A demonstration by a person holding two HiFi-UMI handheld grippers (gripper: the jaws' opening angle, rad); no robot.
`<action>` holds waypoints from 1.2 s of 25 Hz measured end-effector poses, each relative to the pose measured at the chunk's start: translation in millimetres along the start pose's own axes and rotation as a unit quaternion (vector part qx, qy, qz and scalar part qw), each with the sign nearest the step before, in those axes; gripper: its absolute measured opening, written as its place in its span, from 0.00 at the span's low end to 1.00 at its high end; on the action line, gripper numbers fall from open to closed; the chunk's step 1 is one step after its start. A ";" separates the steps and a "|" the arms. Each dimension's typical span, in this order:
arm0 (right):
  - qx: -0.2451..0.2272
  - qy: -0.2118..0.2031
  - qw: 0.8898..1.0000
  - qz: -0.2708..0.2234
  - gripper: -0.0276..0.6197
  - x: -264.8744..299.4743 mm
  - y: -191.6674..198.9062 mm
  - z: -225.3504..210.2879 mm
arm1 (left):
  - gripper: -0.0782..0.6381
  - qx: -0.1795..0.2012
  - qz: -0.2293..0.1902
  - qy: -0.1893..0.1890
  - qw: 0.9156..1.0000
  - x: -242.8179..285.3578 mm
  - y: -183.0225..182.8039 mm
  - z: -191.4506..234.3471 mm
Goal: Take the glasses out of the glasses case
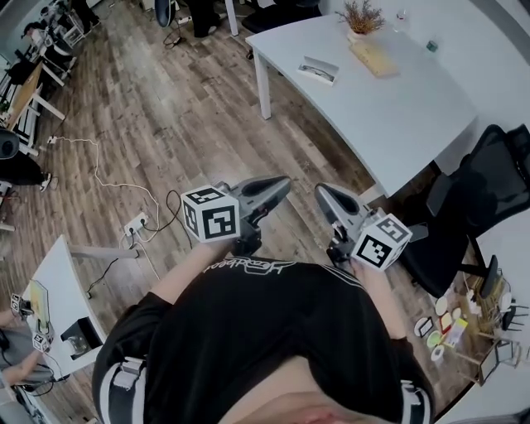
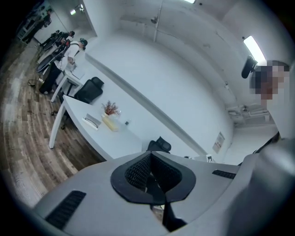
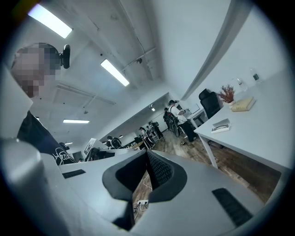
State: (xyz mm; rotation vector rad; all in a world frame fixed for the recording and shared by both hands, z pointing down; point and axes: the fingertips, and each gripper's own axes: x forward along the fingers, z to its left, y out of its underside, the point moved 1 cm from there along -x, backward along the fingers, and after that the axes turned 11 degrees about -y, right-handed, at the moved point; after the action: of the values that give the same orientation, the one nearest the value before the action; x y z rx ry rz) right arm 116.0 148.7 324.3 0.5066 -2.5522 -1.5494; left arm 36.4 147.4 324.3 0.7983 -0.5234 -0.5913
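Note:
The glasses case (image 1: 319, 70) lies open on the white table (image 1: 397, 108), far ahead of both grippers; it holds something dark that is too small to make out. The case also shows in the left gripper view (image 2: 92, 121) and the right gripper view (image 3: 220, 125). I hold both grippers close to my chest, above the wooden floor. The left gripper (image 1: 281, 184) (image 2: 150, 156) is shut, with nothing between its jaws. The right gripper (image 1: 323, 192) (image 3: 147, 154) is shut and also holds nothing.
On the table's far end stand a potted dry plant (image 1: 361, 16) and a pale wooden block (image 1: 374, 58). A black office chair (image 1: 472, 215) stands to my right. A power strip (image 1: 135, 224) with cables lies on the floor at my left.

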 end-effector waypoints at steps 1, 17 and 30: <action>-0.001 -0.002 1.000 -0.002 0.06 -1.4 -4.7 -4.4 | 0.12 0.002 -0.003 -0.003 1.000 3.2 -4.1 0.2; -0.027 0.012 0.999 -0.019 0.06 14.9 -43.3 -56.3 | 0.12 0.018 -0.015 0.009 1.000 42.4 -44.8 29.1; -0.032 0.052 0.998 -0.030 0.05 64.9 -84.7 -162.9 | 0.12 0.024 0.015 0.041 0.999 127.7 -108.7 106.9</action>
State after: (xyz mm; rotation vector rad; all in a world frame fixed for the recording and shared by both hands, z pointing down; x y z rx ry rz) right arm 117.3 -46.0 321.8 0.6447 -2.4246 -1.5739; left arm 29.5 -51.3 329.2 0.8549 -0.4743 -0.5177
